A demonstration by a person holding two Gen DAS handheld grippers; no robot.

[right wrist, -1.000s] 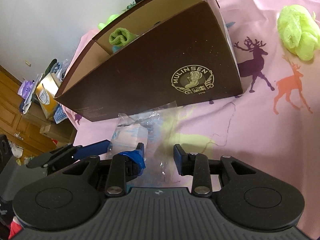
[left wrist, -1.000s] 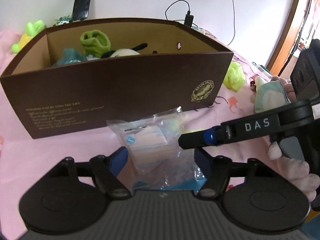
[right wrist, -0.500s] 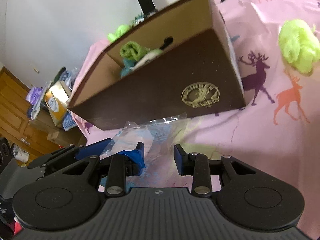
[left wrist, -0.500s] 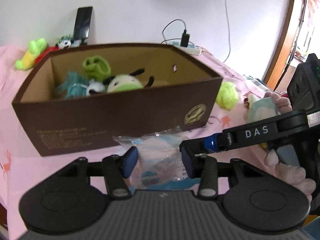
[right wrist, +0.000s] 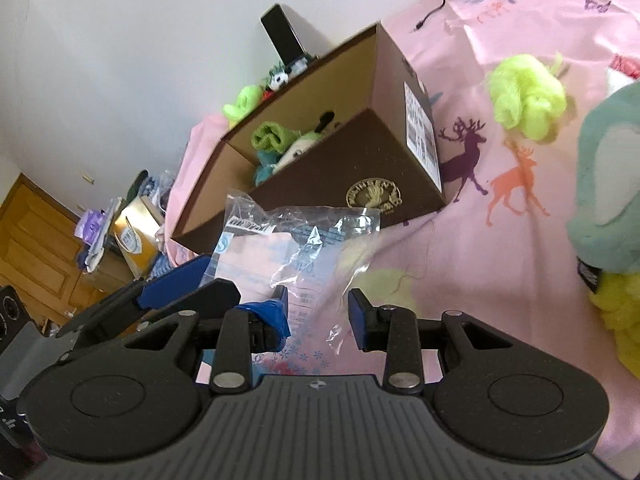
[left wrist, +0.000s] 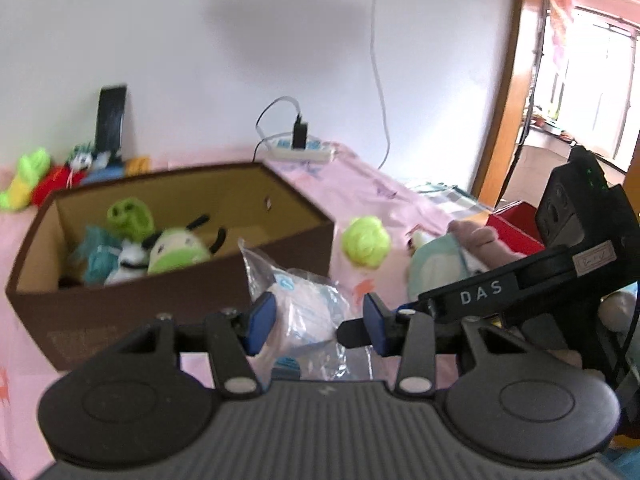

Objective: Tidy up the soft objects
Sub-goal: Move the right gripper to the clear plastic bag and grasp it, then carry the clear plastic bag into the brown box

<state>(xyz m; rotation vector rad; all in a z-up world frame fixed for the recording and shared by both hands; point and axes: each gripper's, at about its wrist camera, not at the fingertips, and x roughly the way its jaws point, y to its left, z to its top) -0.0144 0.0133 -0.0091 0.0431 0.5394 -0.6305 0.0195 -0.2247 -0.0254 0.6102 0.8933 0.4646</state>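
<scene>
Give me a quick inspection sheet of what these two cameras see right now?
Surface: pink bedsheet with deer print.
Job's things: clear plastic packet, lifted; brown box holding plush toys; lime fluffy ball and teal plush on the sheet.
Clutter: phone leaning on the wall.
Grippers: left tool and right tool both grip the packet.
Cables: power strip with charger.
Surroundings: white wall, wooden door frame.
</scene>
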